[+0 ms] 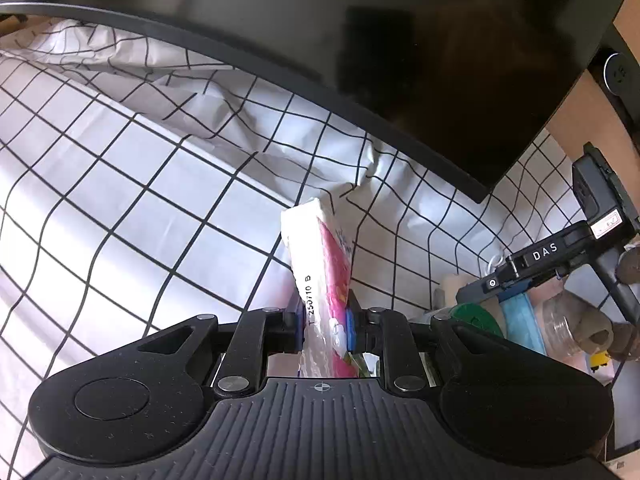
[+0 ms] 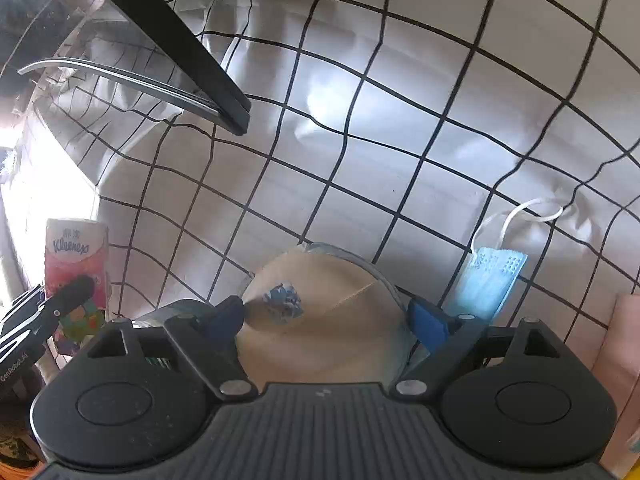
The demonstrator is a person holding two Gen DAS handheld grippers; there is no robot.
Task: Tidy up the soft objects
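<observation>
A white cloth with a black grid (image 1: 120, 168) is covering the whole surface, wrinkling where it runs under a dark monitor (image 1: 400, 60) that is standing at the back. In the right wrist view the same monitor's corner (image 2: 224, 108) is hanging over the cloth (image 2: 400, 120).

The left gripper (image 1: 325, 326) is clenching a pink and white tissue pack (image 1: 316, 264), its blue pads pressing on both sides while the pack is sticking out forward above the cloth. In the right wrist view that pack (image 2: 76, 256) is showing at the far left, held by the left gripper (image 2: 60, 304).

The right gripper (image 2: 332, 316) is standing wide, its jaws spread on either side of a tan face mask (image 2: 320, 320) with a small blue print, lying on the cloth; the pads are not pressing on it. In the left wrist view the right gripper (image 1: 516, 276) is reaching in at the right edge.

A folded blue face mask (image 2: 492, 280) is lying just to the right of the tan one, its white ear loop (image 2: 532, 210) trailing on the cloth.
</observation>
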